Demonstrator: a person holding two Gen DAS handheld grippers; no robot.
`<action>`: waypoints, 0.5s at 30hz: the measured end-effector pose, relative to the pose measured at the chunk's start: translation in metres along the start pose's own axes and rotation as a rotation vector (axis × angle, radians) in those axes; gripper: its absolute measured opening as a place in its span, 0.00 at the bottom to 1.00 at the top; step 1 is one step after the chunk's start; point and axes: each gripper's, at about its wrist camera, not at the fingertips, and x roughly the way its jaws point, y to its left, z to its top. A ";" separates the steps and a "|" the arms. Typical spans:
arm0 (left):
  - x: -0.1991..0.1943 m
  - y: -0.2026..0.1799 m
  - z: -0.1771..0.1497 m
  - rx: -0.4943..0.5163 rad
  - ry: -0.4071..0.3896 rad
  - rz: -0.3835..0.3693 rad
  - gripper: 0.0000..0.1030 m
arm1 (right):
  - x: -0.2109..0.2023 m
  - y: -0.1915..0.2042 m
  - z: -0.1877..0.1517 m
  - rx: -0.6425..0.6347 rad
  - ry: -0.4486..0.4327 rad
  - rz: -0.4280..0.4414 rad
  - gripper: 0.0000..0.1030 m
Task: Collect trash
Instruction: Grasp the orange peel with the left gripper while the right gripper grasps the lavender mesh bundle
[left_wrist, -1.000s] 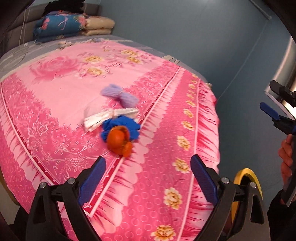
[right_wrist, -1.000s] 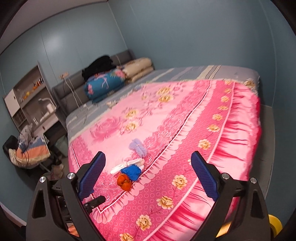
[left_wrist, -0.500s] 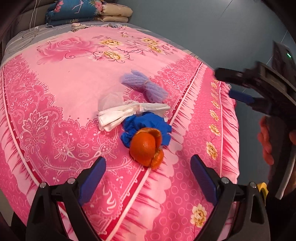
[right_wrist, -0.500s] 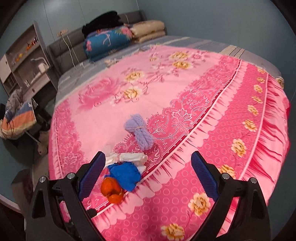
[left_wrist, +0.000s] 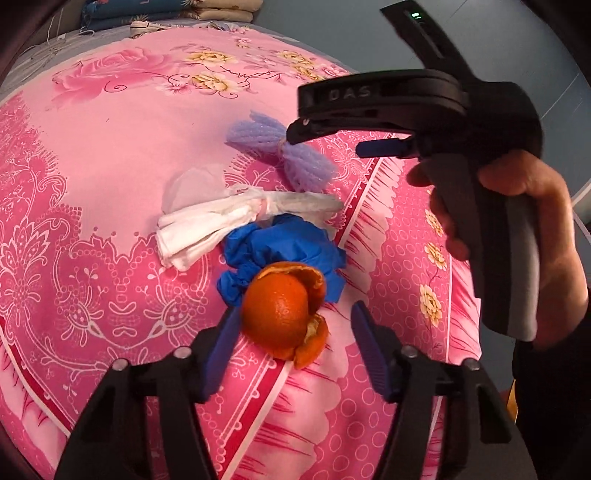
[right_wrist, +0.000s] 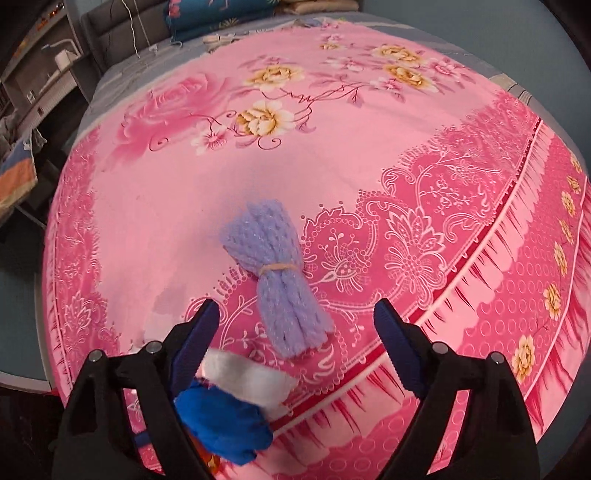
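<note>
Trash lies on a pink flowered bedspread (left_wrist: 110, 155). An orange peel (left_wrist: 284, 314) sits between the open fingers of my left gripper (left_wrist: 291, 332), the left finger close to or touching it. Behind it lie a crumpled blue glove (left_wrist: 284, 247), a tied white tissue bundle (left_wrist: 221, 221) and a purple foam net (left_wrist: 284, 155). My right gripper (right_wrist: 295, 325) is open above the purple foam net (right_wrist: 277, 280), with the net's near end between its fingers. The blue glove (right_wrist: 221, 424) and the white tissue (right_wrist: 247, 376) lie by its left finger.
The bed's edge (left_wrist: 465, 295) drops off to the right. Folded blankets and pillows (right_wrist: 221, 11) lie at the head of the bed. A shelf unit (right_wrist: 40, 66) and clothes stand at the left beside the bed. A hand holds the right gripper's handle (left_wrist: 517, 229).
Both grippers have moved in close to the trash. The left one now straddles the orange peel and its fingers have narrowed. The right one has come down over the purple net.
</note>
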 end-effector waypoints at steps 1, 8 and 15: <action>0.002 -0.001 0.000 0.010 0.002 0.003 0.42 | 0.006 0.000 0.002 -0.001 0.009 -0.009 0.75; 0.008 -0.003 -0.002 0.015 0.001 0.040 0.26 | 0.030 0.003 0.004 -0.001 0.048 -0.051 0.50; 0.004 -0.008 -0.006 0.038 -0.009 0.038 0.15 | 0.031 0.003 0.000 0.008 0.036 -0.055 0.24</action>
